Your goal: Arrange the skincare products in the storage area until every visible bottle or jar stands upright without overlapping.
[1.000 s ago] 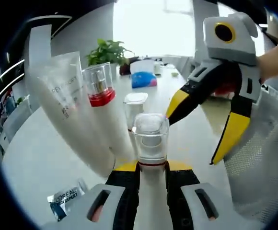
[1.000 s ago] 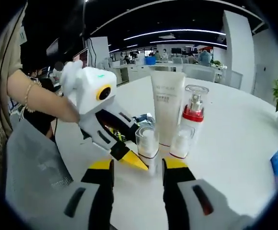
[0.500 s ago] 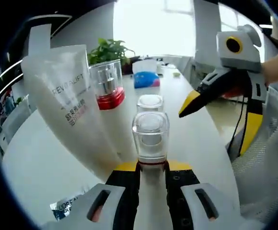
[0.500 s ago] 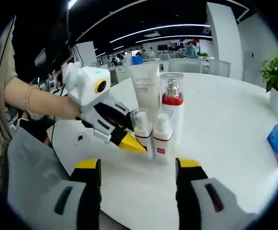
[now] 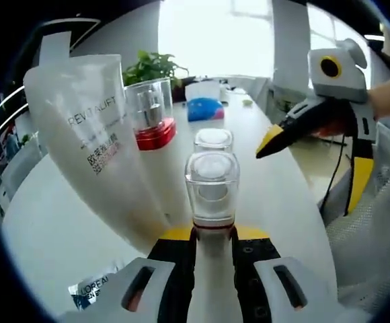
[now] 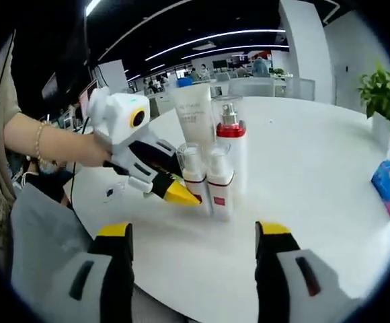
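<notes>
- Right gripper [image 6: 191,235] has backed off from the bottle cluster; jaws spread wide, empty.
- Round white table [image 6: 329,168] is bare beyond the cluster.
- Small white bottle with clear square cap [image 5: 212,185] stands upright beside the white Revitalift tube [image 5: 94,134] and red-collared pump bottle [image 5: 148,114].
- Left gripper [image 5: 212,235] clamps that small bottle's body.

Open-plan office. Round white counter [image 6: 329,175], potted plant [image 5: 153,69] at its far edge. Bright window [image 5: 215,37] behind it, white pillar [image 6: 302,40] beside. Dark ceiling with strip lights [image 6: 208,47]; desks [image 6: 249,84] in the distance.
</notes>
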The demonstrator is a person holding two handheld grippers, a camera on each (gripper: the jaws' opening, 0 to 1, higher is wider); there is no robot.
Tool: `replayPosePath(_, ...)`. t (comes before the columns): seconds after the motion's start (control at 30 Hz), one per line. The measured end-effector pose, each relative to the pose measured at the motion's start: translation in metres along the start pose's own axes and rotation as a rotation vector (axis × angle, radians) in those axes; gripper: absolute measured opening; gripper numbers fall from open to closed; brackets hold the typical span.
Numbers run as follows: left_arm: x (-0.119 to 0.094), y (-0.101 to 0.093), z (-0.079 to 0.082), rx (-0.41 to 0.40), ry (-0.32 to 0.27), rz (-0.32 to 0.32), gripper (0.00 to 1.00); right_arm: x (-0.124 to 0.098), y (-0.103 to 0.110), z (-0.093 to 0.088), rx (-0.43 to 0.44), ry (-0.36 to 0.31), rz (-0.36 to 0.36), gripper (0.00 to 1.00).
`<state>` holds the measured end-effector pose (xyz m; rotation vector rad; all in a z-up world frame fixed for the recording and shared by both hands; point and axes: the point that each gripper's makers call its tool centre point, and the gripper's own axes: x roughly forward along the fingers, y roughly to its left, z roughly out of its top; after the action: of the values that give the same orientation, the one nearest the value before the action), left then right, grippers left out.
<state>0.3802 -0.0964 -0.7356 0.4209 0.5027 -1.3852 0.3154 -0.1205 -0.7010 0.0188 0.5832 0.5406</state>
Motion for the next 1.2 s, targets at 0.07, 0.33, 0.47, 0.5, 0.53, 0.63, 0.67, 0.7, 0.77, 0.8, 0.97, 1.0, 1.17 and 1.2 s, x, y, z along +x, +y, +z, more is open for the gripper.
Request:
replayPosePath(0.07,0.0,0.0,-0.002,-0.006,0.008,0.001,0.21,0.0,0.001,0.0,-0.001,0.0,0.001,0.74)
replayPosePath(0.33,-0.011,-0.007,-0.006,-0.033,0.024,-0.002,0.29,-0.001,0.004,0.001,-0.003,0.002,0.009,0.76)
replayPosePath(0.47,-0.021,-0.013,-0.009,-0.077,0.024,-0.002,0.35,0.0,0.008,0.004,-0.01,0.0,0.017,0.77)
replayPosePath(0.5,-0.024,-0.015,-0.011,-0.089,0.03,-0.002,0.37,0.0,0.009,0.005,-0.01,-0.001,0.02,0.78)
replayPosePath(0.53,-0.027,-0.016,-0.013,-0.094,0.035,0.002,0.39,0.0,0.01,0.005,-0.01,-0.002,0.022,0.79)
replayPosePath(0.63,-0.037,-0.02,-0.017,-0.119,0.037,0.015,0.45,0.0,0.012,0.007,-0.016,-0.005,0.027,0.81)
replayPosePath(0.67,-0.042,-0.021,-0.019,-0.136,0.037,0.024,0.46,0.0,0.013,0.008,-0.016,-0.007,0.03,0.82)
replayPosePath(0.7,-0.046,-0.022,-0.02,-0.15,0.037,0.03,0.46,0.0,0.015,0.008,-0.016,-0.008,0.033,0.83)
replayPosePath(0.77,-0.056,-0.024,-0.025,-0.18,0.037,0.045,0.48,0.001,0.017,0.009,-0.017,-0.017,0.038,0.85)
replayPosePath(0.8,-0.061,-0.024,-0.028,-0.193,0.038,0.053,0.49,0.001,0.018,0.009,-0.017,-0.02,0.04,0.86)
replayPosePath(0.97,-0.092,-0.026,-0.045,-0.288,0.055,0.113,0.6,0.005,0.027,0.008,-0.018,-0.016,0.061,0.89)
replayPosePath(1.0,-0.101,-0.026,-0.049,-0.308,0.055,0.13,0.61,0.006,0.028,0.009,-0.019,-0.017,0.065,0.89)
replayPosePath(1.17,-0.135,-0.027,-0.063,-0.397,0.041,0.204,0.68,0.007,0.032,0.011,-0.029,-0.014,0.08,0.92)
replayPosePath(1.2,-0.144,-0.029,-0.067,-0.413,0.042,0.225,0.69,0.007,0.033,0.011,-0.029,-0.014,0.082,0.92)
